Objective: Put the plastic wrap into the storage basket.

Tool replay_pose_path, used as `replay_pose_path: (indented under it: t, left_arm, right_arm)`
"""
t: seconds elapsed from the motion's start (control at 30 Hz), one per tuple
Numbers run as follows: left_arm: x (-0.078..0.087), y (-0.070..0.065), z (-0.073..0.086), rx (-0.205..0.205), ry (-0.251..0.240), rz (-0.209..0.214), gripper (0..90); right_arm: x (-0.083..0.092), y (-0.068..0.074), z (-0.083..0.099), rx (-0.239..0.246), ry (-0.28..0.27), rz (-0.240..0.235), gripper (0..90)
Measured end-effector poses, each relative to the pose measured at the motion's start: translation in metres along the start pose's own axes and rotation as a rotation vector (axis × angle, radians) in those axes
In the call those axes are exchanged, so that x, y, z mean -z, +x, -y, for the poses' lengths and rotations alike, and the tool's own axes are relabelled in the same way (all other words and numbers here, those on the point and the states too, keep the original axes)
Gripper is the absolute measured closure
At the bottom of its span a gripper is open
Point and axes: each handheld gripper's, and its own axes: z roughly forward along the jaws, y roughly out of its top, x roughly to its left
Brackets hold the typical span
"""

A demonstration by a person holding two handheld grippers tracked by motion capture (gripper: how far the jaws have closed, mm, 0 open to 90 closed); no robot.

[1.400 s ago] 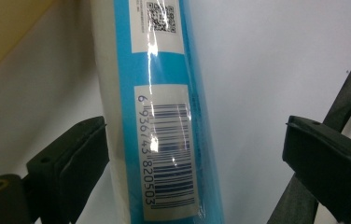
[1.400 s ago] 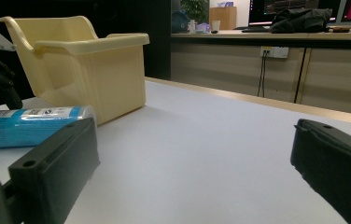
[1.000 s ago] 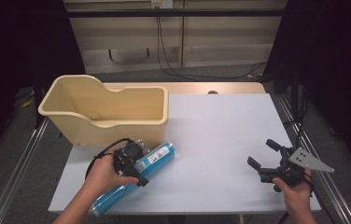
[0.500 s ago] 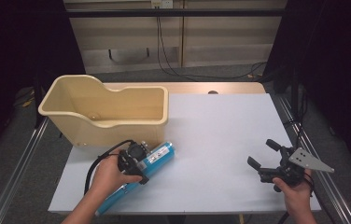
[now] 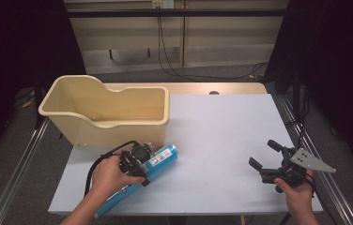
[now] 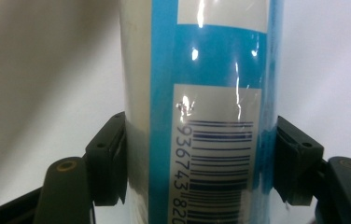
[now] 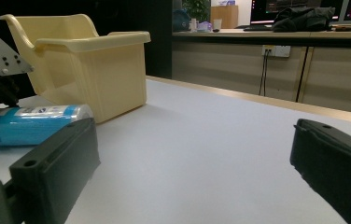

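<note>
A blue and white tube [image 5: 163,158] with a barcode label lies slantwise on the white table near the front left. My left gripper [image 5: 139,161] sits over its middle. In the left gripper view the two black jaws press on either side of the tube [image 6: 211,93], so that gripper [image 6: 200,158] is shut on it. My right gripper [image 5: 261,152] is held low at the front right, open, with nothing between its jaws. From the right gripper view [image 7: 192,154] the tube [image 7: 33,123] lies far to the left.
A cream plastic bin [image 5: 104,119] stands at the back left of the table, just behind the tube, and looks empty. The same bin [image 7: 94,70] rises behind the tube in the right gripper view. White tabletop [image 5: 221,126] stretches between the two grippers.
My left hand and gripper have crept slightly along the tube toward its far end. The right gripper has stayed still and open.
</note>
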Motion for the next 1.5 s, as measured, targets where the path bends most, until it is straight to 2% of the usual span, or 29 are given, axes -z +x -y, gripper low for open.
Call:
replay_pose_path:
  t: [0.13, 0.23, 0.27, 0.47, 0.63, 0.77, 1.03, 1.3, 1.5]
  left_arm:
    - [0.016, 0.000, 0.000, -0.010, -0.035, 0.036, 32.1]
    - [0.029, -0.001, -0.001, -0.012, -0.073, 0.051, 32.2]
    - [0.037, -0.001, -0.002, -0.018, -0.094, 0.068, 32.2]
    - [0.055, 0.001, -0.006, -0.006, -0.137, 0.092, 32.2]
    - [0.075, 0.005, -0.011, -0.014, -0.153, 0.102, 32.2]
    - [0.093, 0.007, -0.017, -0.017, -0.183, 0.111, 32.2]
    - [0.110, 0.009, -0.025, -0.012, -0.207, 0.117, 32.3]
    - [0.131, 0.010, -0.035, -0.023, -0.194, 0.121, 32.2]
    - [0.144, 0.016, -0.041, -0.018, -0.209, 0.117, 32.3]
  right_arm:
    - [0.000, -0.001, 0.000, -0.002, -0.001, 0.002, 0.8]
    - [-0.001, 0.000, 0.000, 0.000, -0.003, 0.001, 0.8]
    - [-0.001, 0.000, -0.001, 0.001, -0.006, -0.001, 0.8]
    - [-0.001, 0.000, -0.001, 0.000, -0.008, 0.001, 0.8]
    - [0.000, -0.001, -0.001, -0.004, -0.008, 0.001, 0.8]
    - [0.000, -0.001, -0.001, -0.004, -0.008, 0.001, 0.8]
    - [0.001, -0.001, -0.001, -0.006, -0.010, 0.000, 0.8]
    - [0.000, -0.002, -0.001, -0.005, -0.010, 0.000, 0.8]
    - [0.001, -0.001, -0.001, -0.006, -0.011, -0.002, 0.8]
